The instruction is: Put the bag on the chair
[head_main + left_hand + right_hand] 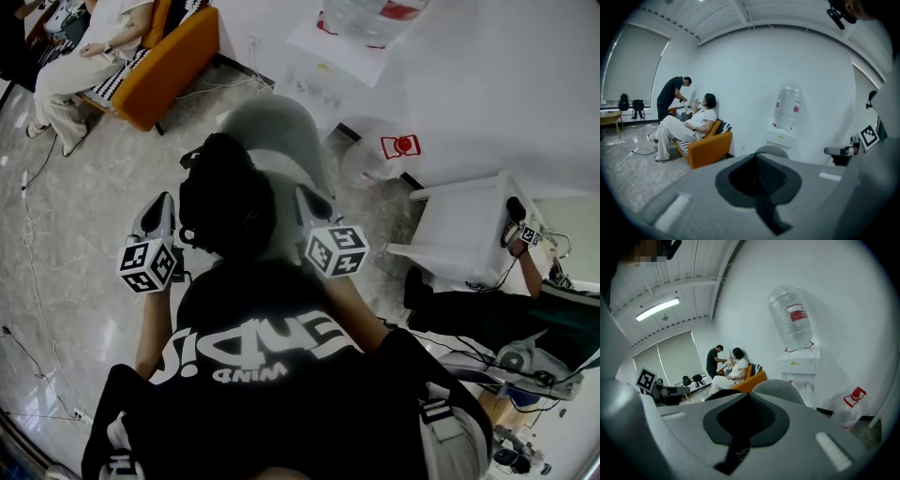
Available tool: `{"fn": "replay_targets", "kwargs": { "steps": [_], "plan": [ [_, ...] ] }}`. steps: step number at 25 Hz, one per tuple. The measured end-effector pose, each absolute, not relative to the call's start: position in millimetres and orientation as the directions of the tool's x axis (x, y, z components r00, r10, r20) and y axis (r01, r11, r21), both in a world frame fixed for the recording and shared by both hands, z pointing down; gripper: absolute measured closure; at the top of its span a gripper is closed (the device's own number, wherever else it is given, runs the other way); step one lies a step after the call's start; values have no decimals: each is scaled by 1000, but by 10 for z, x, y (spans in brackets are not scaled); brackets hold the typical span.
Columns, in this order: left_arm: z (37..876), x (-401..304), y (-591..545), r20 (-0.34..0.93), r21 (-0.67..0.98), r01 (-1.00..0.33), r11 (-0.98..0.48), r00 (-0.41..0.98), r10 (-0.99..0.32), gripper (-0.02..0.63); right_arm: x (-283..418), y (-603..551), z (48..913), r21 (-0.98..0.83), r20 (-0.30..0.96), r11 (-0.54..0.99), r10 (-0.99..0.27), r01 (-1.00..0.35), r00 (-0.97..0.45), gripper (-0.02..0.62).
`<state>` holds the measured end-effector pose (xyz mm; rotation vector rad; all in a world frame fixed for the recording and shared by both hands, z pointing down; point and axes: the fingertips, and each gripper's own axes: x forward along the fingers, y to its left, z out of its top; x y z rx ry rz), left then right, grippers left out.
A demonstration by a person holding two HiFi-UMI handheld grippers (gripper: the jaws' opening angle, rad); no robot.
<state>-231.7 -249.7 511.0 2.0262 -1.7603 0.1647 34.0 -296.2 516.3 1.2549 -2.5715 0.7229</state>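
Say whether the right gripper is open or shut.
Shut: the right gripper pinches a black printed strap of the bag between its closed jaws.

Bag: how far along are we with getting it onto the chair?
Done: the bag is already at the grey chair, over its seat. In hand: the left gripper and right gripper are each shut on black bag material. Left: I can't tell whether the bag rests on the seat yet. It probably needs settling, then both grippers need to open.
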Motion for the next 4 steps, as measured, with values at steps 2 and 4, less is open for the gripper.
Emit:
{"fn": "replay_targets", "kwargs": {
  "steps": [2, 4],
  "plan": [
    [5124, -2321, -2503, 376, 254, -964, -82, 176, -910, 607, 334, -2966, 5167, -342, 372, 522, -689, -782, -622, 595],
    [5139, -2326, -2511, 379, 255, -964, -77, 173, -909, 607, 329, -2972, 5170, -340, 373, 521, -690, -783, -621, 595]
  ]
}}
